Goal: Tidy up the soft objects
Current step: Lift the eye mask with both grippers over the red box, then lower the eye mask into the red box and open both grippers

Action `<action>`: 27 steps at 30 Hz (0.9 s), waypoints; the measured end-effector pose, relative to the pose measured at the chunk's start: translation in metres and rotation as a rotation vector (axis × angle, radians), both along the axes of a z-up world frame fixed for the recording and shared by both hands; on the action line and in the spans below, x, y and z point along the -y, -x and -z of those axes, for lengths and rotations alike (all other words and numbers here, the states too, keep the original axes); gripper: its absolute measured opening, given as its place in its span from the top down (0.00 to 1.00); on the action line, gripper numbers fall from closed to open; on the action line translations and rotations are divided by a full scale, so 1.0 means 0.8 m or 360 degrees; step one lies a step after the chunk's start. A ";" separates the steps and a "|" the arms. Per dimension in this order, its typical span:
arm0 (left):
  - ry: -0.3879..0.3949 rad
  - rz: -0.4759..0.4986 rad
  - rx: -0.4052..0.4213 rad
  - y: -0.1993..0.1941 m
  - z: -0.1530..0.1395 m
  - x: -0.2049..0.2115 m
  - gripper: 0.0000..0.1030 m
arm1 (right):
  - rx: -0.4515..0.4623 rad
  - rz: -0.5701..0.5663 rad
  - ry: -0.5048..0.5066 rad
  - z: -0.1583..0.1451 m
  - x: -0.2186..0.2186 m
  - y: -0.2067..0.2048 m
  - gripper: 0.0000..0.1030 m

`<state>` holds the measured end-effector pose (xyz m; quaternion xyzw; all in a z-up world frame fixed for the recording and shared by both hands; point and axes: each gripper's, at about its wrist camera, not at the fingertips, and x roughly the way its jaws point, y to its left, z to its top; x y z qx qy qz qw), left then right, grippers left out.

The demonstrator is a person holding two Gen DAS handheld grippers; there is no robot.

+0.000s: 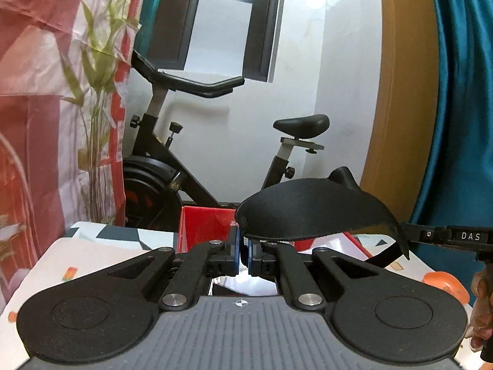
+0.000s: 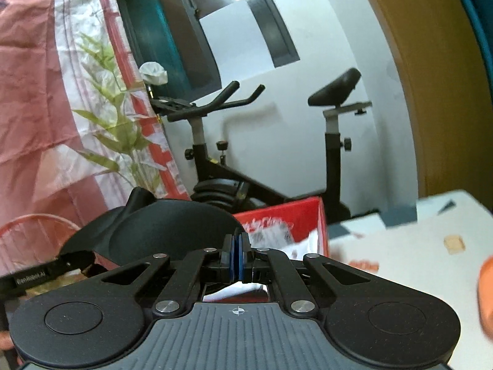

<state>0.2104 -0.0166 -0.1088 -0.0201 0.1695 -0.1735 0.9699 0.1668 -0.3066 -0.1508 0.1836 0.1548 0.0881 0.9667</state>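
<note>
A black padded cup (image 1: pixel 311 209), a soft moulded piece of cloth, is held up between the two grippers, above the near edge of a red box (image 1: pixel 206 225) that stands at the far side of the patterned table (image 1: pixel 101 246). The left gripper (image 1: pixel 242 248) is closed, with the cup's left rim pinched between its blue pads. The right gripper (image 2: pixel 236 256) is also closed tight; the cup's right rim appears to be caught at its tips, though the contact itself is not clearly shown. In the right wrist view the cup (image 2: pixel 160 231) is seen to the left, just near of the box (image 2: pixel 292 225).

The step in hand is judged to be the carrying of the cup towards the box. For the next move, both grippers would need to be kept level and moved together, so that the cup is not stretched or dropped, then brought over the open box before release.
</note>
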 end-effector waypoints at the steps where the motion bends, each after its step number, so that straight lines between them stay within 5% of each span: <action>1: -0.0003 -0.0005 -0.0012 -0.006 0.000 0.001 0.94 | -0.0004 0.0003 0.0010 -0.001 0.000 -0.010 0.98; 6: -0.0004 -0.0009 -0.0127 -0.047 0.012 0.006 0.94 | -0.0061 0.0019 0.0108 0.006 -0.005 -0.062 0.98; 15: -0.0197 0.0002 -0.0243 -0.096 0.047 0.014 0.90 | -0.0234 0.0008 0.0241 0.058 -0.018 -0.124 0.97; 16: -0.0216 -0.0007 -0.0259 -0.099 0.051 0.012 0.87 | -0.0250 0.0003 0.0251 0.064 -0.018 -0.125 0.97; 18: -0.0238 -0.0025 -0.0294 -0.102 0.056 0.008 0.56 | -0.0264 0.0006 0.0271 0.075 -0.017 -0.124 0.97; 20: -0.0220 -0.0017 -0.0283 -0.098 0.058 0.002 0.38 | -0.0270 0.0020 0.0308 0.084 -0.018 -0.123 0.95; 27: -0.0241 0.0023 -0.0228 -0.078 0.048 0.002 0.22 | -0.0209 0.0068 0.0330 0.084 -0.016 -0.103 0.82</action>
